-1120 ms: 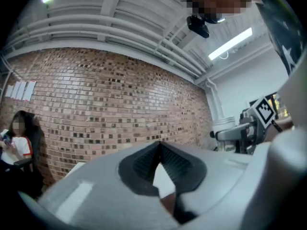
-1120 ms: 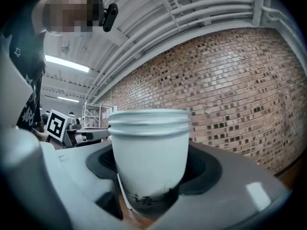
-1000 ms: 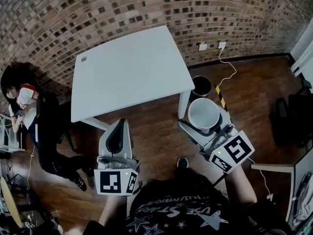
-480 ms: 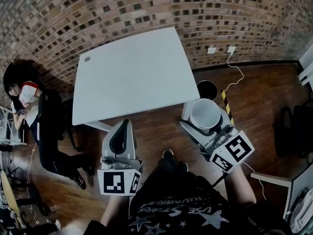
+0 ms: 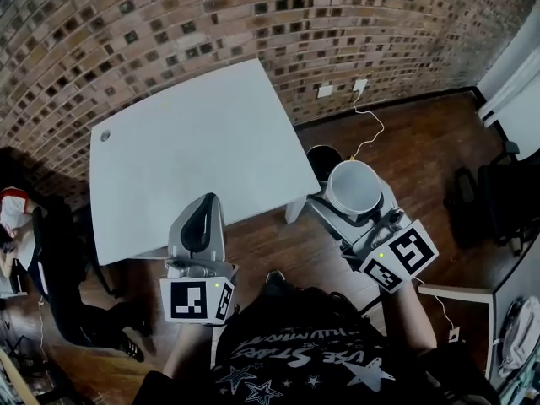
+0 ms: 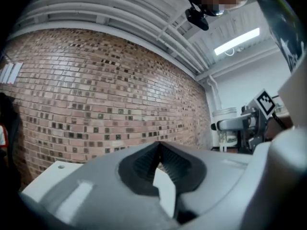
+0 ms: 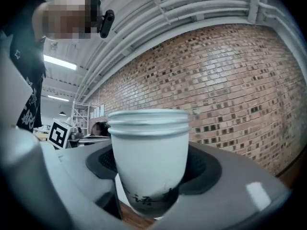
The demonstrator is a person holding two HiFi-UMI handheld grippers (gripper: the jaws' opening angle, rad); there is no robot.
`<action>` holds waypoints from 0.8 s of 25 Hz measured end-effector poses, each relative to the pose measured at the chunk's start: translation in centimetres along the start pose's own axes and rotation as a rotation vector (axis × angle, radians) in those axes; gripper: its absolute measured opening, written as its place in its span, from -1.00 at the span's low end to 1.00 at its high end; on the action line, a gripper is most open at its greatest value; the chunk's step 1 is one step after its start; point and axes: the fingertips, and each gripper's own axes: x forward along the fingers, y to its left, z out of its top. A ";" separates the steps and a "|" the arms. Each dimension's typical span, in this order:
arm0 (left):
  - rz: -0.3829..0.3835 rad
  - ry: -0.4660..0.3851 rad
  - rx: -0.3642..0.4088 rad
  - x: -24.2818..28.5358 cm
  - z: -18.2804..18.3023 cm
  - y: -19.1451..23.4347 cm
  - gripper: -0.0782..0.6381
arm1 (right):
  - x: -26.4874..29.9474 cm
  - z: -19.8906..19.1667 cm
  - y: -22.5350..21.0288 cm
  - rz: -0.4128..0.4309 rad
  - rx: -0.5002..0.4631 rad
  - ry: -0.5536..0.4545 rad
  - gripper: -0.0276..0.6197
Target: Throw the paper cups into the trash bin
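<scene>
A stack of white paper cups (image 5: 353,186) stands upright between the jaws of my right gripper (image 5: 355,202), which is shut on it. The right gripper view shows the cups (image 7: 148,147) up close, with the dark pads (image 7: 203,166) against their sides and dark print near the bottom. The black round trash bin (image 5: 321,158) stands on the wooden floor by the brick wall, just left of and beyond the cups, its rim partly hidden by them. My left gripper (image 5: 205,203) hovers over the table's near edge, shut and empty, its tips (image 6: 159,145) meeting.
A white table (image 5: 186,154) fills the left middle, its leg (image 5: 294,209) close to the bin. A cable (image 5: 371,129) runs from a wall socket across the floor. A person sits at the far left edge (image 5: 13,213). Dark chairs (image 5: 489,197) stand at the right.
The view has swung, so the table and bin sit further left. The held cups are nearer the bin now. The left gripper stays shut and has drifted slightly left.
</scene>
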 end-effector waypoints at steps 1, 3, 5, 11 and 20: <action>-0.009 -0.003 0.002 0.8 -0.1 0.4 -0.77 | 0.2 0.1 -0.9 -0.027 -0.003 -0.002 0.13; -0.029 -0.002 0.000 2.1 -0.4 0.8 -0.77 | 0.4 0.1 -2.3 -0.071 -0.008 -0.001 0.13; -0.051 0.004 -0.009 3.0 -0.9 0.8 -0.77 | 0.5 0.1 -3.4 -0.104 -0.013 0.002 0.13; -0.095 0.018 -0.045 5.8 -1.1 -0.6 -0.77 | 1.6 0.5 -6.9 -0.141 0.003 -0.011 0.13; -0.045 0.038 -0.039 11.9 -1.5 -7.4 -0.77 | 2.9 -0.2 -14.2 0.003 0.012 -0.005 0.13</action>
